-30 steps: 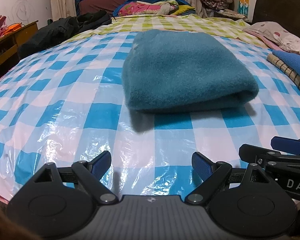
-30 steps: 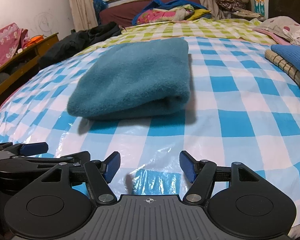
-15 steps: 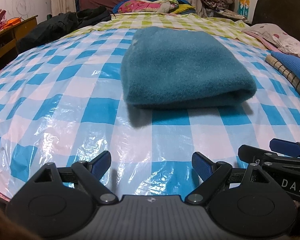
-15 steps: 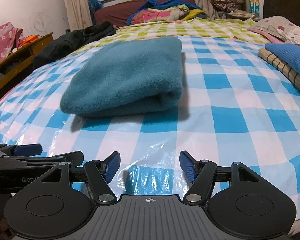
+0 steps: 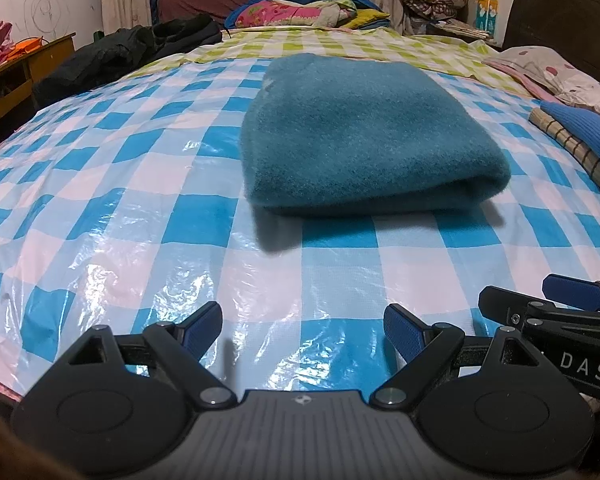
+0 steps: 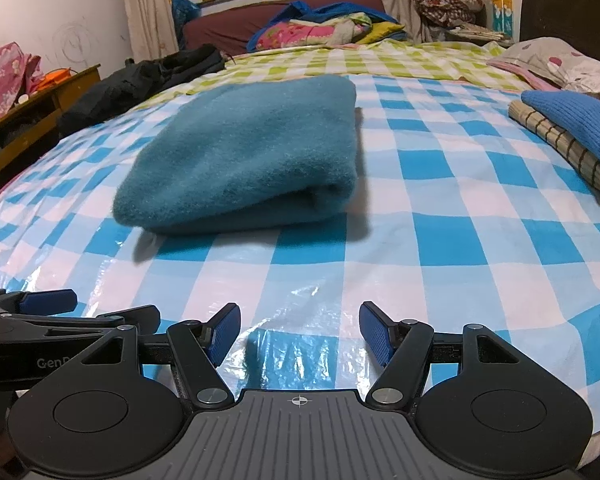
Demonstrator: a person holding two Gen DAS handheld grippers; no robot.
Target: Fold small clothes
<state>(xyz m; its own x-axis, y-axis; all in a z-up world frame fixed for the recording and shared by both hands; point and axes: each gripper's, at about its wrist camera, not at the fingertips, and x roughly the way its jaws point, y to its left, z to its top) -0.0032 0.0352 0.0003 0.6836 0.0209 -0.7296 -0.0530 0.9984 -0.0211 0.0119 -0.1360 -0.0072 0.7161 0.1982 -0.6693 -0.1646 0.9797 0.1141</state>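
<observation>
A teal fleece garment (image 5: 360,136) lies folded in a thick rectangle on the blue-and-white checked plastic sheet (image 5: 140,208) that covers the bed. It also shows in the right wrist view (image 6: 252,152). My left gripper (image 5: 302,330) is open and empty, low over the near edge of the sheet, short of the garment. My right gripper (image 6: 300,332) is open and empty beside it. The right gripper's fingers (image 5: 572,296) show at the lower right of the left wrist view, and the left gripper's fingers (image 6: 48,300) show at the lower left of the right wrist view.
A folded blue knit (image 6: 572,120) on a checked cloth (image 6: 568,148) lies at the right edge. A black jacket (image 6: 140,80) lies at the far left. Piled bedding (image 6: 324,28) and a pillow (image 6: 560,64) lie beyond. A wooden cabinet (image 6: 40,100) stands at left.
Both grippers have stayed open and tilted slightly, down half a second ago and back up now, so the garment shifts a little in view. The garment has not moved.
</observation>
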